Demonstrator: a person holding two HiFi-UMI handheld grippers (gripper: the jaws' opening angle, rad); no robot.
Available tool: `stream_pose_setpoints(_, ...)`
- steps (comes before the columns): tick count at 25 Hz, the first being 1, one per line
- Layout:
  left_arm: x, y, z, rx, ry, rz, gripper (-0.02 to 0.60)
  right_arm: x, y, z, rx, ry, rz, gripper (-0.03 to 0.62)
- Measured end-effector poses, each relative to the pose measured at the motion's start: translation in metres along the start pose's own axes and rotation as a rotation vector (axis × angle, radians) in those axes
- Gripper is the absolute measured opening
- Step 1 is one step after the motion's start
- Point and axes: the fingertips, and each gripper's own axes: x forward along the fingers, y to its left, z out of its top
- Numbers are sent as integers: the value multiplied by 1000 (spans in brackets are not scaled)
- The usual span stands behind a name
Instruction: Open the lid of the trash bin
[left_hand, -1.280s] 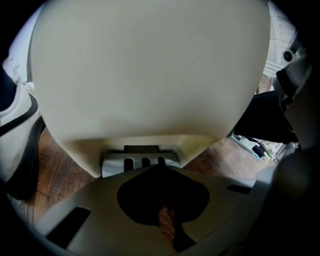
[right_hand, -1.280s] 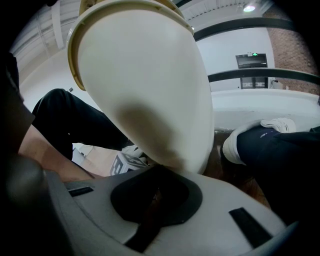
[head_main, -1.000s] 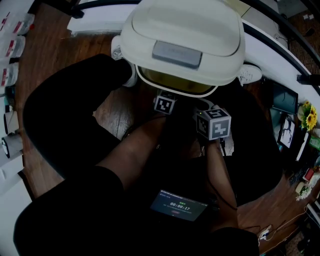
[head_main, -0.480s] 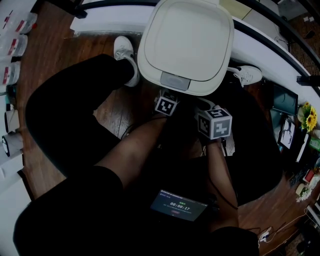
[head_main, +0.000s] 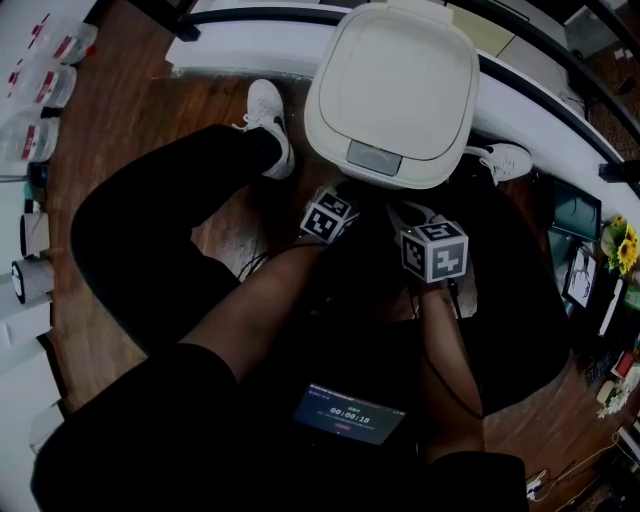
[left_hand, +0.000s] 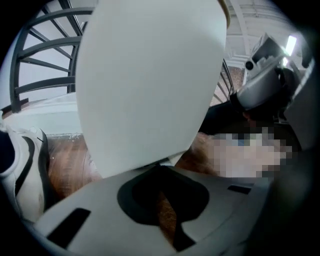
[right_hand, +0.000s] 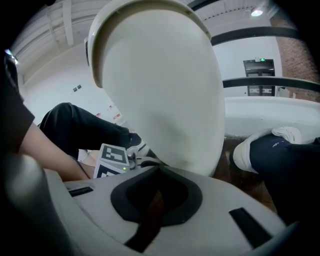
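The cream trash bin (head_main: 395, 85) stands on the wood floor between the person's feet, its lid down flat, with a grey push button (head_main: 373, 157) at its near edge. The bin fills the left gripper view (left_hand: 145, 80) and the right gripper view (right_hand: 160, 90) as a pale wall just ahead of the jaws. My left gripper (head_main: 338, 193) sits just below the bin's front, its jaws together (left_hand: 162, 182) and holding nothing. My right gripper (head_main: 408, 214) is beside it, a little lower, jaws also together (right_hand: 152, 192). Neither touches the lid.
White shoes (head_main: 268, 112) (head_main: 505, 158) flank the bin. Black-trousered legs (head_main: 160, 250) spread to both sides. A white ledge (head_main: 250, 55) runs behind the bin. A timer screen (head_main: 348, 414) lies on the lap. Plastic containers (head_main: 40, 60) line the left wall.
One second ago the lid stood raised and showed a yellow liner; it has dropped shut. The head view has shifted slightly. Both grippers stay below the bin's front.
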Motion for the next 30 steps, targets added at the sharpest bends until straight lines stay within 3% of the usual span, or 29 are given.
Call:
stream_pose_setpoints(6,-46,-25,14,3,-103,-38,35,-14,27,6,-37,-111,-17,21)
stream_pose_setpoints(12,-114,-55,71,-7,-299,-90,35,-53,67,42,-106,-315,-9,21)
stream_pose_setpoints(18,-199,-80,134,75,-479,-155,35,-106,119,80,-249,-494,28,21)
stream_pose_setpoints(23,-263,-88,175,144,-613,-151,35,-145,153,103,-358,-630,50,20)
stream_pose_setpoints(26,-289,-98,194,179,-665,-153,35,-163,165,116,-388,-691,72,20)
stream_pose_setpoints(30,-300,-104,199,210,-672,-153,35,-166,173,119,-421,-704,88,20)
